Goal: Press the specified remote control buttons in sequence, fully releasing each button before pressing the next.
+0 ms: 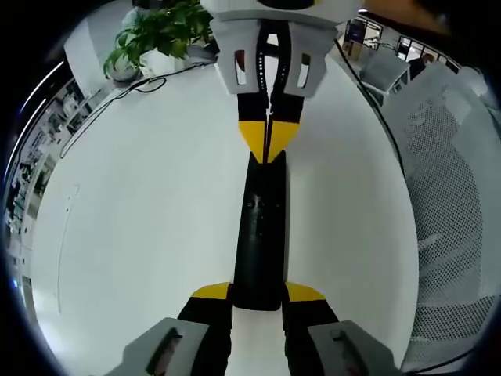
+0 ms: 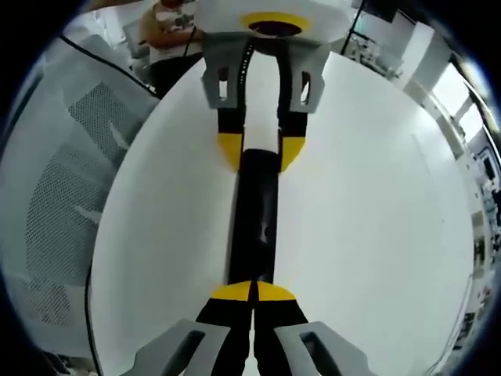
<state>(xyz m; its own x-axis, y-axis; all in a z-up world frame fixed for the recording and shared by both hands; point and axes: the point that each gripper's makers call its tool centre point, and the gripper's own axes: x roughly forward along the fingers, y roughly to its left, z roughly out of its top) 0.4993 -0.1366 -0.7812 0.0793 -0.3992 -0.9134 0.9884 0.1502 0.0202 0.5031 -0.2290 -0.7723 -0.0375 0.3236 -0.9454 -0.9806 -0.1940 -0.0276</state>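
Observation:
A long black remote control (image 1: 262, 235) lies on the white table (image 1: 133, 235). In the left gripper view my left gripper (image 1: 258, 294) is shut on the remote's near end, one yellow-tipped jaw on each side. From the top of that view my right gripper (image 1: 268, 145) comes in with its fingertips together, touching the remote's far end. In the right gripper view the right gripper (image 2: 252, 291) is shut, its tips resting on the near end of the remote (image 2: 254, 219). The left gripper (image 2: 260, 150) straddles the far end.
A potted plant (image 1: 156, 35) and a dark cable (image 1: 117, 98) sit at the table's far edge. A grey mesh chair (image 1: 454, 219) (image 2: 63, 204) stands beside the table. A person (image 2: 168, 31) is behind the table's edge (image 2: 376, 219).

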